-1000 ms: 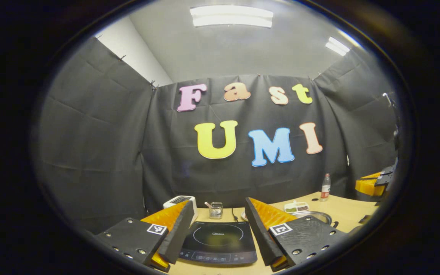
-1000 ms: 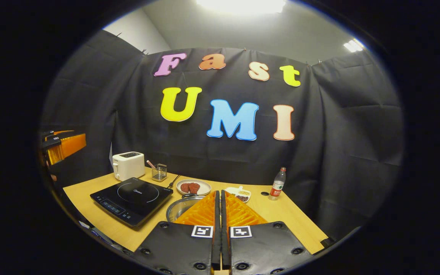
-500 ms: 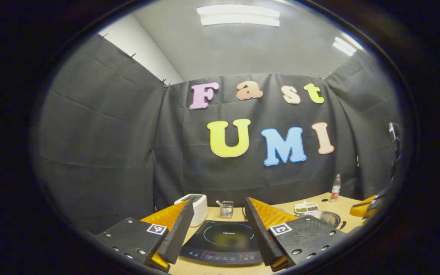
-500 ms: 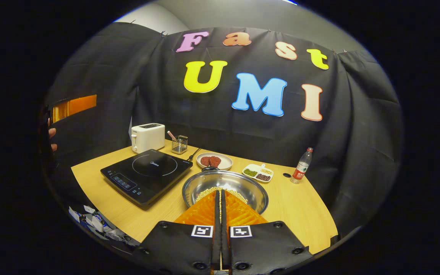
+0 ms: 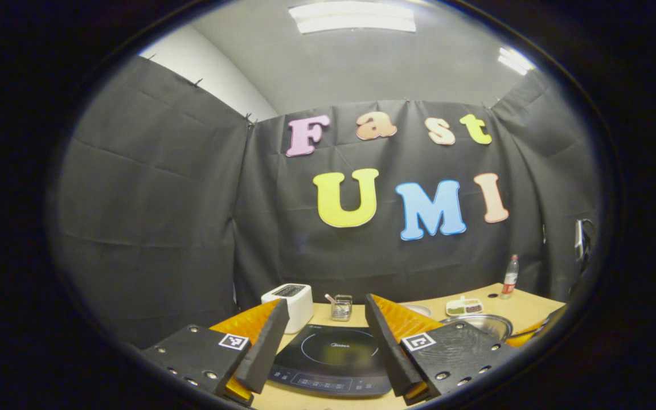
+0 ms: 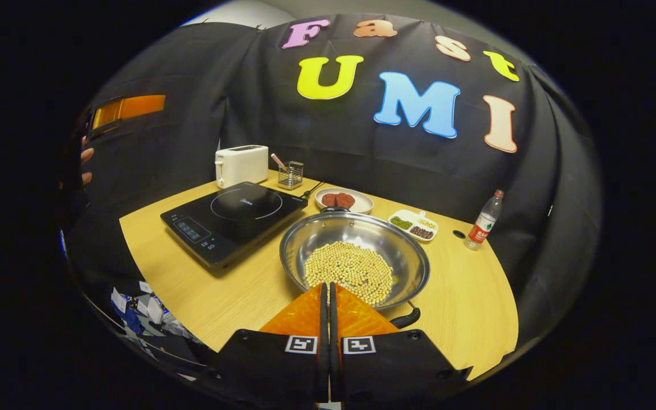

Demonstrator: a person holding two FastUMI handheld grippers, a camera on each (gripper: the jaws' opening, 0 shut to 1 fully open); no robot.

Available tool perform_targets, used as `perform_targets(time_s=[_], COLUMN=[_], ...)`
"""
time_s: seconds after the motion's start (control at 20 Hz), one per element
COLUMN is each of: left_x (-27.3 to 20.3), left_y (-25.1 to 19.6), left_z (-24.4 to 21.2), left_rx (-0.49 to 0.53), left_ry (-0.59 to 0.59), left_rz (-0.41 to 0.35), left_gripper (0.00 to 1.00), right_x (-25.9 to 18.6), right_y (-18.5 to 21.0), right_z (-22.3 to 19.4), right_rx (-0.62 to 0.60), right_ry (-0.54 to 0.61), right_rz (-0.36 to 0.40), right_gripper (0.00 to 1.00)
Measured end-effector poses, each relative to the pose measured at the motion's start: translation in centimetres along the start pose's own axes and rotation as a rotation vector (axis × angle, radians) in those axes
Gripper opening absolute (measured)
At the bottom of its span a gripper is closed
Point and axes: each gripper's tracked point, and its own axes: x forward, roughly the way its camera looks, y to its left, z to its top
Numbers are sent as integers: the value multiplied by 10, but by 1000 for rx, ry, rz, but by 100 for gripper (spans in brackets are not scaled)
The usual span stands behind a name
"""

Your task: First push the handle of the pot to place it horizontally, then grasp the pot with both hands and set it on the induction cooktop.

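A wide steel pot (image 6: 356, 239) holding yellow beans sits on the wooden table (image 6: 464, 319), right of the black induction cooktop (image 6: 237, 213). It has one dark handle at its far rim (image 6: 333, 209) and one at its near rim (image 6: 406, 318). My right gripper (image 6: 328, 286) is shut and empty, its tips over the pot's near rim, just left of the near handle. My left gripper (image 5: 326, 300) is open and empty, held above the cooktop (image 5: 333, 356), with the pot (image 5: 484, 324) to its right. In the right gripper view it (image 6: 128, 107) shows far left, above a hand (image 6: 86, 165).
A white toaster (image 6: 241, 164) and a wire holder (image 6: 291, 175) stand behind the cooktop. A plate of red food (image 6: 343, 200), a divided dish (image 6: 417, 224) and a bottle (image 6: 484, 219) lie behind the pot. Small packets (image 6: 134, 310) lie off the table's left front edge.
My right gripper has tipped down and moved toward the pot, so the whole pot with its beans now shows. My left gripper has shifted only a little and stays open.
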Motion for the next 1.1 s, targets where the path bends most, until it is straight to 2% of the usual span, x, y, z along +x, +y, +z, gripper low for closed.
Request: perform_targets(time_s=[0.25, 0.4, 0.75, 1.0, 1.05, 1.1], left_x=[9, 15, 29, 42, 44, 46], left_y=[-18, -30, -60, -79, -82, -86], left_z=[-4, -6, -2, -2, -2, 0], left_rx=[15, 19, 43, 40, 40, 41], left_ry=[20, 31, 23, 20, 17, 16], left_rz=[23, 28, 3, -24, -29, -33], left_gripper=[79, 82, 82, 79, 79, 79], right_x=[18, 26, 37, 36, 36, 36], right_y=[-6, -14, -37, -51, -55, -60], right_z=[-34, -49, -63, -65, -66, -67], right_rx=[20, 39, 104, 98, 105, 112], right_ry=[103, 155, 208, 218, 221, 225], right_rz=[65, 75, 56, 32, 24, 17], right_gripper=[2, 2, 2, 2, 6, 2])
